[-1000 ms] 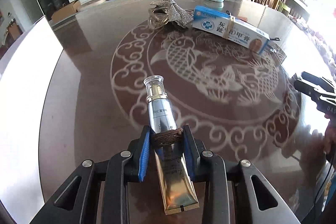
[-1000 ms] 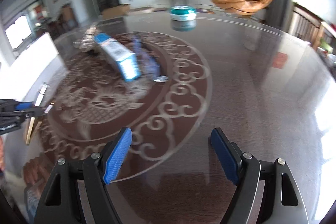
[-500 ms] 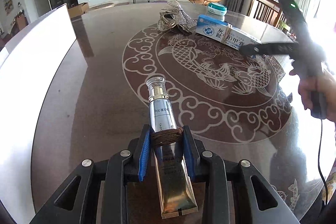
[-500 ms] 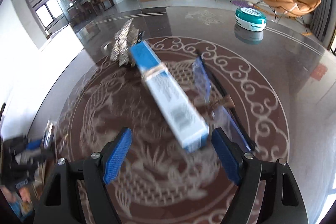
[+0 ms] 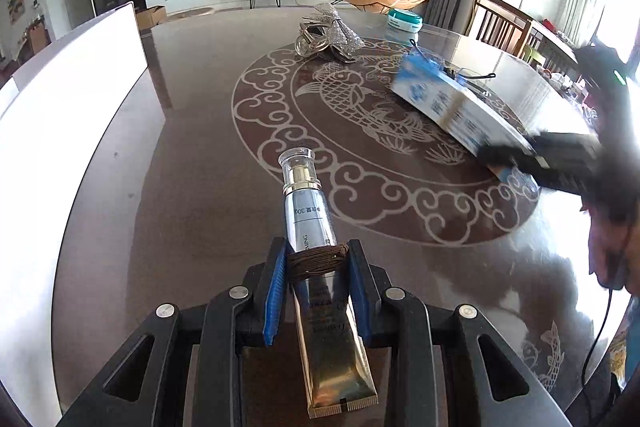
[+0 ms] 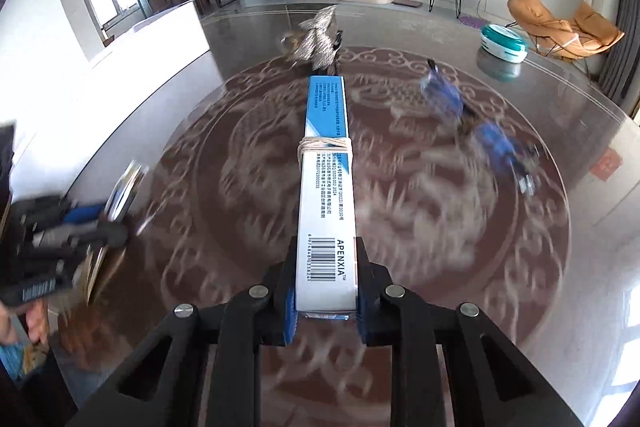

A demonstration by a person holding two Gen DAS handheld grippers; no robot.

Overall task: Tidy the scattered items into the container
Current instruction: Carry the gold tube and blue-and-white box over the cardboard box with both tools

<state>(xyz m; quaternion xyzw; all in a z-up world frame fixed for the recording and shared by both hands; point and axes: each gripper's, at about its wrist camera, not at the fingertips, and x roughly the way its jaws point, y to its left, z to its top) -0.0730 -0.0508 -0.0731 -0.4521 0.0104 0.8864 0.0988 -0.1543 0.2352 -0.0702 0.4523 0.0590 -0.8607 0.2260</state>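
My left gripper (image 5: 318,259) is shut on a silver and gold cosmetic tube (image 5: 308,215), its pads pressing on the brown cord wound round the tube's middle, clear cap pointing away. My right gripper (image 6: 326,255) has its jaws closing on the near end of a long blue and white medicine box (image 6: 326,179); both pads press on its sides. In the left wrist view the box (image 5: 448,103) looks blurred, with the right gripper (image 5: 508,157) at its right end. A white container's wall (image 5: 60,107) stands along the table's left side.
A silver sequin bow (image 5: 330,35) and a teal round tin (image 5: 404,21) lie at the far side of the round glass table (image 5: 200,167). A blurred blue item (image 6: 472,123) lies right of the box. A person's hand (image 5: 612,239) is at the right edge.
The right gripper swung over to the medicine box and went from wide open to closed on its end. The left gripper kept its hold on the tube and drifted a little.
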